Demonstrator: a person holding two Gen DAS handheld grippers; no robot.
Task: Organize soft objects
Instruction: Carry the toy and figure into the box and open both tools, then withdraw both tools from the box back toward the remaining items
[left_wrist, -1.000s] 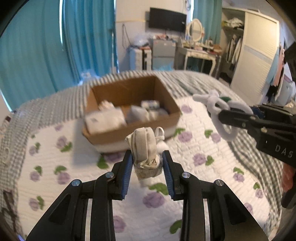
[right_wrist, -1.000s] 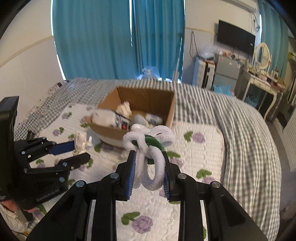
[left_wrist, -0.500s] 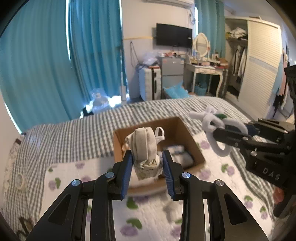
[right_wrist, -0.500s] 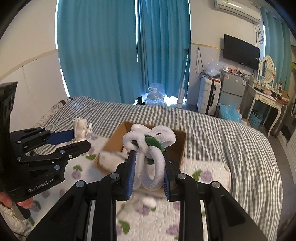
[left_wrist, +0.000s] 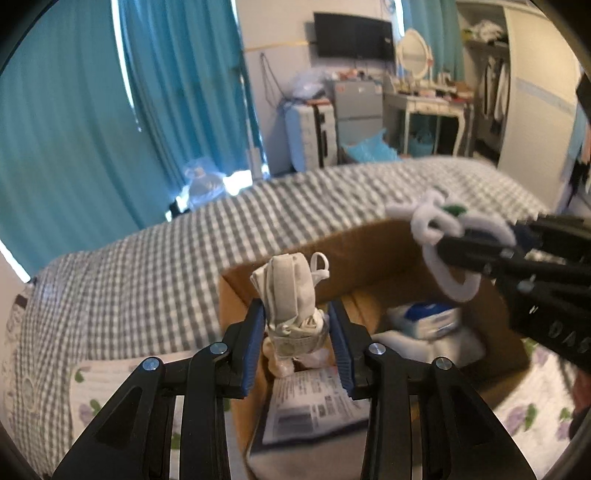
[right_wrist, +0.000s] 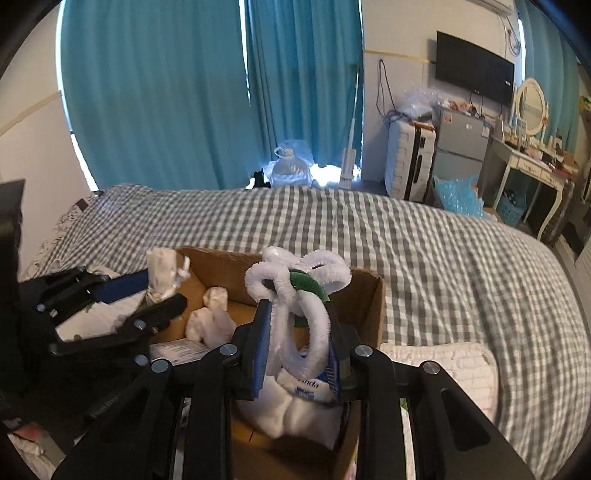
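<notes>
My left gripper (left_wrist: 297, 328) is shut on a rolled beige cloth bundle (left_wrist: 290, 295) and holds it over the near left part of the open cardboard box (left_wrist: 369, 251). My right gripper (right_wrist: 295, 332) is shut on a white fuzzy chenille flower with a green stem (right_wrist: 299, 284) and holds it over the box (right_wrist: 365, 295). The right gripper and its flower (left_wrist: 443, 225) show at the right of the left wrist view. The left gripper and its bundle (right_wrist: 162, 273) show at the left of the right wrist view.
The box holds white soft packs (left_wrist: 428, 325), a printed packet (left_wrist: 314, 402) and small white rolls (right_wrist: 210, 314). It stands on a floral quilt (right_wrist: 443, 365) over a grey checked bedspread (right_wrist: 406, 240). Teal curtains, a suitcase and a dressing table stand beyond the bed.
Both grippers have moved forward and now hang over the box, each still holding its object. The box fills much more of both views.
</notes>
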